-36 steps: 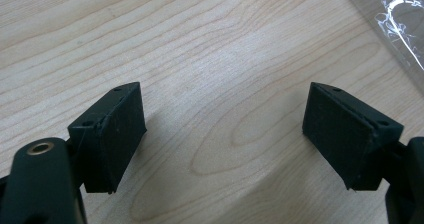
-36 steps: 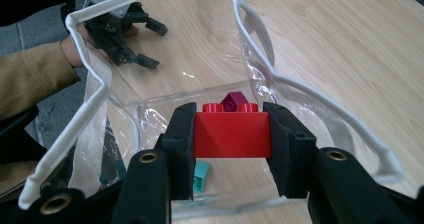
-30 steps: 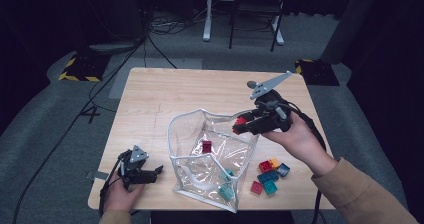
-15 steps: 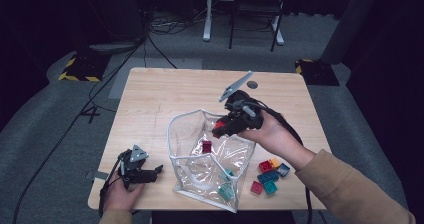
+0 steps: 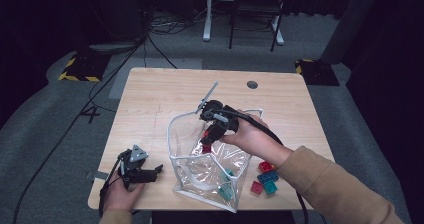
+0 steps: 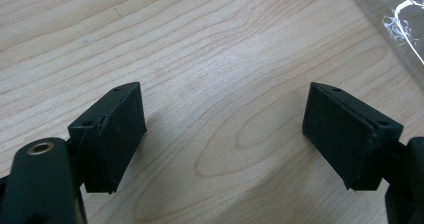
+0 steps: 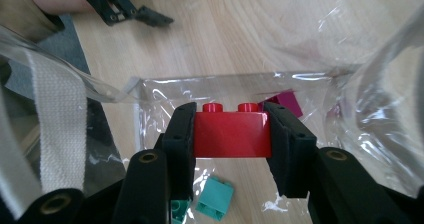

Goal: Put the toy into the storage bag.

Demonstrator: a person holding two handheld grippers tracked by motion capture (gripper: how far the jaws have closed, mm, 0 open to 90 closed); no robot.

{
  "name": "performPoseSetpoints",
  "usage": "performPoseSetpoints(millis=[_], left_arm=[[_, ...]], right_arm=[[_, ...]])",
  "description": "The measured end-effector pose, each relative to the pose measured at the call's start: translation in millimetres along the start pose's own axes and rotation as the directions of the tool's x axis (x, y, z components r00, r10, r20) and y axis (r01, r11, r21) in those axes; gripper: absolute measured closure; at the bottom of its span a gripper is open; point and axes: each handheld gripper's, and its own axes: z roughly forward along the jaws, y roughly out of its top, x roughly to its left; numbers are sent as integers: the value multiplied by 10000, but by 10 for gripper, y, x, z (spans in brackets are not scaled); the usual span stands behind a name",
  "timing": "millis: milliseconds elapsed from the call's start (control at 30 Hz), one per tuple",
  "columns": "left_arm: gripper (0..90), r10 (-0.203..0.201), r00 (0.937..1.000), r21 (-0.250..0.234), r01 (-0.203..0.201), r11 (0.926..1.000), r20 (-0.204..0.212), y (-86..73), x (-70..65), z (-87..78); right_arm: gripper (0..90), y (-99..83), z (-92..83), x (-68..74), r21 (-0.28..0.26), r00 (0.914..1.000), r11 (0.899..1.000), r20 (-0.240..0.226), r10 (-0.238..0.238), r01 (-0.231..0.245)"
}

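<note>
Red brick [image 7: 231,133] sits squarely between your right gripper's [image 7: 231,136] pads, clamped on both ends, inside the clear bag's [image 5: 186,125] open mouth; your left gripper [image 6: 225,139] rests wide open.

Right claw [image 7: 231,134] clamping red brick [image 7: 231,133], inside clear bag [image 7: 370,129], teal brick [image 7: 215,198] below

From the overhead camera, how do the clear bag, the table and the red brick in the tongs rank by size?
1. Table
2. Clear bag, standing open on it
3. Red brick, tiny by comparison, held over the bag's mouth by the right tongs
</note>
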Motion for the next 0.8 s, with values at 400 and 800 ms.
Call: performPoseSetpoints(millis=[400, 800], left_arm=[[178, -31, 10000, 7, 31, 10000, -14, 1, 4, 0], [178, -53, 10000, 37, 53, 10000, 8, 0, 5, 1]], right_arm=[[587, 32, 278, 40, 1413, 9994, 9897, -262, -212, 247], [452, 3, 308, 30, 1615, 9996, 9869, -268, 17, 26]])
